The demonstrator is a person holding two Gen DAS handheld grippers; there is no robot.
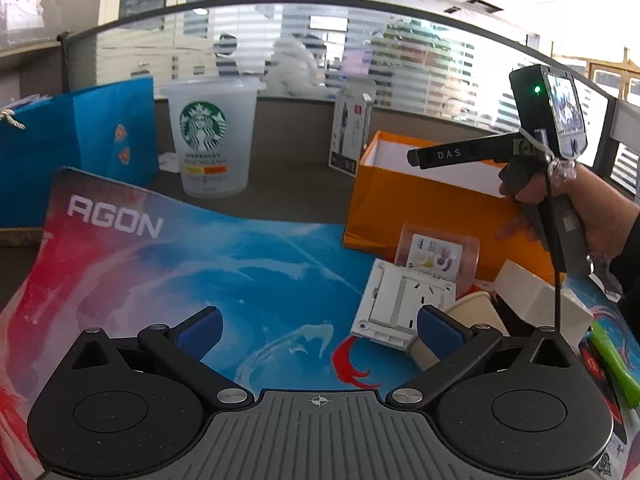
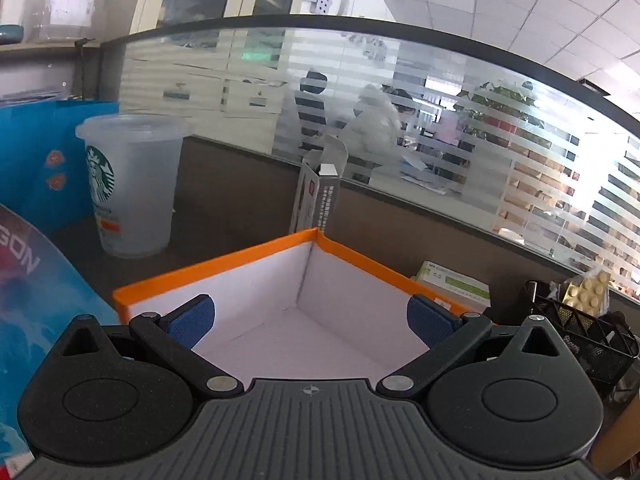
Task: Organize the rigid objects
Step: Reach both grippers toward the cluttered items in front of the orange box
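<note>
An orange box [image 1: 404,208] with a white inside stands at the right of the AGON mat [image 1: 192,256]. In front of it lie a white wall socket [image 1: 400,304], a pink clear roll [image 1: 438,258], a beige piece [image 1: 474,312], a white block [image 1: 536,300] and a green item [image 1: 614,364]. My left gripper [image 1: 318,332] is open and empty over the mat, its right fingertip beside the socket. My right gripper [image 2: 310,316] is open and empty above the box's white inside [image 2: 304,336]; it also shows in the left wrist view [image 1: 436,156] over the box.
A Starbucks cup [image 1: 210,136] and a blue paper bag [image 1: 76,148] stand at the back left. A tall white carton [image 1: 352,128] stands behind the box. A black mesh holder [image 2: 580,332] and a green-white packet [image 2: 456,284] sit to the box's right.
</note>
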